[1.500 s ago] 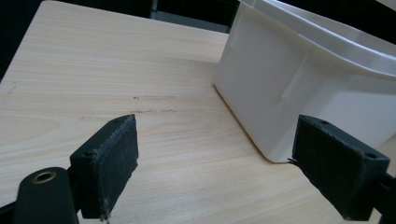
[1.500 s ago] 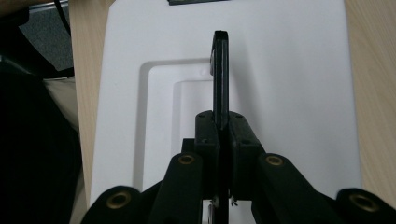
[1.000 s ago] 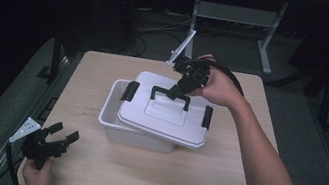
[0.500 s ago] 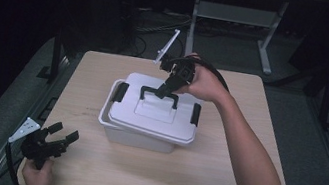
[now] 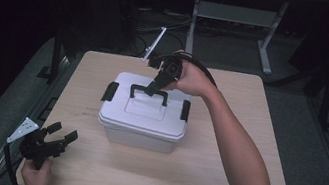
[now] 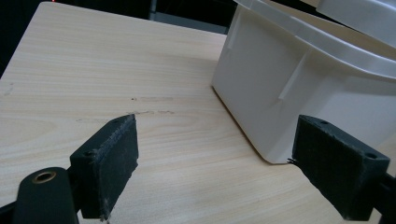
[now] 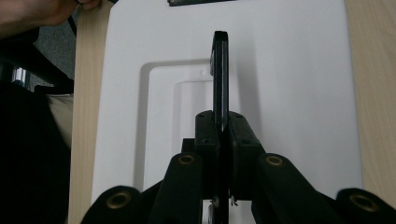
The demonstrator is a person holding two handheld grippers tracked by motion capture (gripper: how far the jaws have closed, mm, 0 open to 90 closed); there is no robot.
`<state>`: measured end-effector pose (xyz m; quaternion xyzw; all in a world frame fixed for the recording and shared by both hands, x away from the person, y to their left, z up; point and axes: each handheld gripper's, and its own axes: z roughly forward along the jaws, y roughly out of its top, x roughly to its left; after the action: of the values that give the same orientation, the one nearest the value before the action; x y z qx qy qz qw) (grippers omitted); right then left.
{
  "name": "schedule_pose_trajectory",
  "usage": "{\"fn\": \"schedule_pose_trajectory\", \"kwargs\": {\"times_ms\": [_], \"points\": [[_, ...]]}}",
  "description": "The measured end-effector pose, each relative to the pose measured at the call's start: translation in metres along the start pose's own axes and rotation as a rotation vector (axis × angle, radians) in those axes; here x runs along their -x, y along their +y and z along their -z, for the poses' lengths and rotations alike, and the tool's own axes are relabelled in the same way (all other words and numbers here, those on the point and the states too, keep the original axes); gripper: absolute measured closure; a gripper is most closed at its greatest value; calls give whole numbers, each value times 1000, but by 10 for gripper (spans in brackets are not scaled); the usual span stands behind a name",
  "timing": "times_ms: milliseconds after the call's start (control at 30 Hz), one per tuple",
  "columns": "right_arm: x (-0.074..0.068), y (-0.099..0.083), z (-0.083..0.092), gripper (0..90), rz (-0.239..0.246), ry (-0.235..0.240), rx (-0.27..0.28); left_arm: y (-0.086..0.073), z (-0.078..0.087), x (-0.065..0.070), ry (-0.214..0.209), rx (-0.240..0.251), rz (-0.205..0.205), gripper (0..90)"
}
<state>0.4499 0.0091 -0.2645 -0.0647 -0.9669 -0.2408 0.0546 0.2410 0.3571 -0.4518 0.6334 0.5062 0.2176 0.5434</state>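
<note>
A white plastic storage box [image 5: 138,129] sits at the centre of the high view on a light wooden table [image 5: 218,182], with its white lid [image 5: 144,112] lying on top. Your right gripper [image 5: 153,89] reaches in from the upper middle of the frame, and its jaws are clamped tight on the lid's black handle [image 5: 149,92]; in the right gripper view the handle [image 7: 220,70] runs as a thin black bar straight up from between the pads. Your left gripper [image 5: 59,137] rests at the lower left corner, jaws spread wide with nothing between them, just beside the box wall [image 6: 261,84]. You appear to be seating the lid on the box. Next, the lid likely needs squaring to the rim, then the black side latches [image 5: 110,91] need closing.
</note>
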Motion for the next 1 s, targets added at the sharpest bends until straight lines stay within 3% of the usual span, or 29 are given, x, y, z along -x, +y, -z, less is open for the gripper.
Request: {"fn": "schedule_pose_trajectory", "kwargs": {"times_ms": [633, 1000], "points": [[9, 6, -11, 838, 6, 26, 12, 0, 0, -2, 2, 1, 4, 137], [12, 6, -20, 837, 4, 33, -14, 0, 2, -4, 1, 2, 7, 137]]}}
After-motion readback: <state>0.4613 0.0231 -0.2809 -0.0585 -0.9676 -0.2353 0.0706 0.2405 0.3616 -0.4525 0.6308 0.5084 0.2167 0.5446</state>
